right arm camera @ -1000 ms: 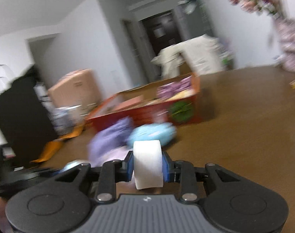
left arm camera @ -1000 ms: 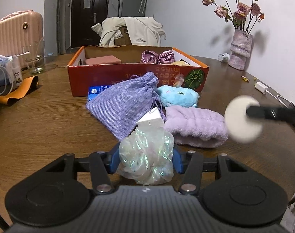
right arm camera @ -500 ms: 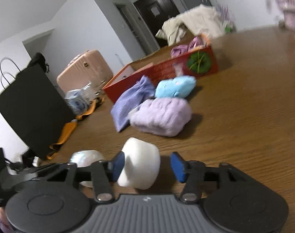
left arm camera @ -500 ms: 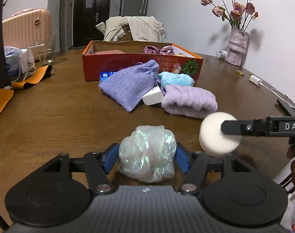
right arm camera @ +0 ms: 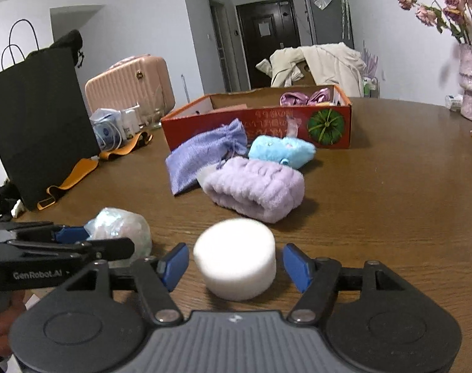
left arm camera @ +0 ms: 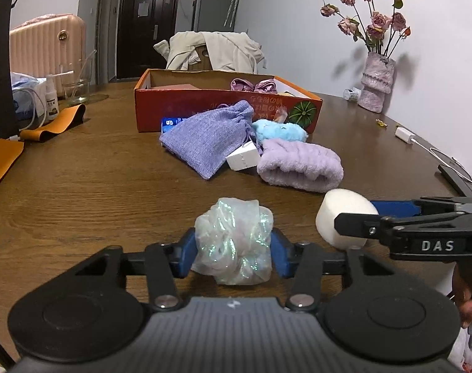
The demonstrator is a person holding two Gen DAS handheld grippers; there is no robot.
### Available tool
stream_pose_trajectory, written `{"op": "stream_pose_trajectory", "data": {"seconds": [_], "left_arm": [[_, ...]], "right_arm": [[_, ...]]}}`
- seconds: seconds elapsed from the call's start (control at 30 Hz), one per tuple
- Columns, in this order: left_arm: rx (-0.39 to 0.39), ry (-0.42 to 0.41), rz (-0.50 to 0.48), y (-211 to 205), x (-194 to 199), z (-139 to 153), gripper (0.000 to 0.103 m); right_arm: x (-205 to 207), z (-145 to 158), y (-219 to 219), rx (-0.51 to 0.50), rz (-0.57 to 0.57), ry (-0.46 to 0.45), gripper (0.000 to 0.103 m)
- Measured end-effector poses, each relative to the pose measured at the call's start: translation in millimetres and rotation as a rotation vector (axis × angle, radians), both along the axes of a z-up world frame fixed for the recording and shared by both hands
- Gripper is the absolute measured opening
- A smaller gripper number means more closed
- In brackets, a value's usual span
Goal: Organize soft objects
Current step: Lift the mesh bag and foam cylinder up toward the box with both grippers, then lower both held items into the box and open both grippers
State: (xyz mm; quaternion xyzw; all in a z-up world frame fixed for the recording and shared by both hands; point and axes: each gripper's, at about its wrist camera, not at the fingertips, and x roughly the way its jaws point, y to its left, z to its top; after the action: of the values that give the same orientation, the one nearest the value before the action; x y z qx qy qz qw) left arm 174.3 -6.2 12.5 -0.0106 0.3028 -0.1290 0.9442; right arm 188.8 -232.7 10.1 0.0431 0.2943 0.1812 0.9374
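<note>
puff (right arm camera: 236, 258): white, round, on the table (right arm camera: 391, 217) between my right pads, touching neither
right gripper (right arm camera: 236, 264): jaws spread wide, holding nothing
scrunchie (left arm camera: 234, 242): iridescent, pinched between my left pads, low over the table's near edge, just left of the puff
left gripper (left arm camera: 232, 255): jaws pressed on the scrunchie
pile: lilac headband (left arm camera: 299, 169), blue plush (left arm camera: 279, 130), purple pouch (left arm camera: 209, 138), small white box (left arm camera: 243, 159), bunched mid-table, touching each other
orange box (left arm camera: 223, 105): behind the pile, open top, purple scrunchies (left arm camera: 254, 85) inside
vase (left arm camera: 375, 82): far right, by the wall
</note>
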Motion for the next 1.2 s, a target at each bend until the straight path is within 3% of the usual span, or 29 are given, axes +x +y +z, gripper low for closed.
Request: {"op": "stream_pose_trajectory", "data": {"seconds": [0.13,0.33,0.43,0.5,0.63,0.73,0.87,0.97,1.07,1.2], "left_arm": [[-0.035,-0.006,-0.008,5,8,10,0.046],[-0.102,-0.105,-0.061,18,63,60,0.046],[-0.101,-0.162,-0.070,22,118,86,0.046],[-0.094,-0.158,-0.061,25,163,99,0.046],[-0.129,-0.048,-0.031,29,260,108,0.046],[-0.163,0.040,0.039,31,332,108,0.046],[-0.139,0.074,0.050,22,396,101,0.046],[-0.092,0.091,0.022,5,426,88,0.046],[-0.055,0.140,0.027,-9,449,69,0.047],[-0.041,0.181,-0.015,-24,462,51,0.050]], "right_arm": [[4,5,2,0.014,0.031,-0.003,0.049],[30,58,-5,0.055,0.125,-0.115,0.049],[75,85,-4,0.000,0.138,-0.161,0.050],[117,100,0,-0.034,0.151,-0.174,0.050],[218,118,18,-0.032,0.201,-0.121,0.050],[297,116,33,-0.052,0.179,-0.052,0.050],[372,97,63,-0.153,0.164,0.002,0.050],[402,80,84,-0.197,0.195,0.037,0.051],[418,57,91,-0.273,0.126,0.107,0.056],[413,48,80,-0.229,0.108,0.151,0.065]]}}
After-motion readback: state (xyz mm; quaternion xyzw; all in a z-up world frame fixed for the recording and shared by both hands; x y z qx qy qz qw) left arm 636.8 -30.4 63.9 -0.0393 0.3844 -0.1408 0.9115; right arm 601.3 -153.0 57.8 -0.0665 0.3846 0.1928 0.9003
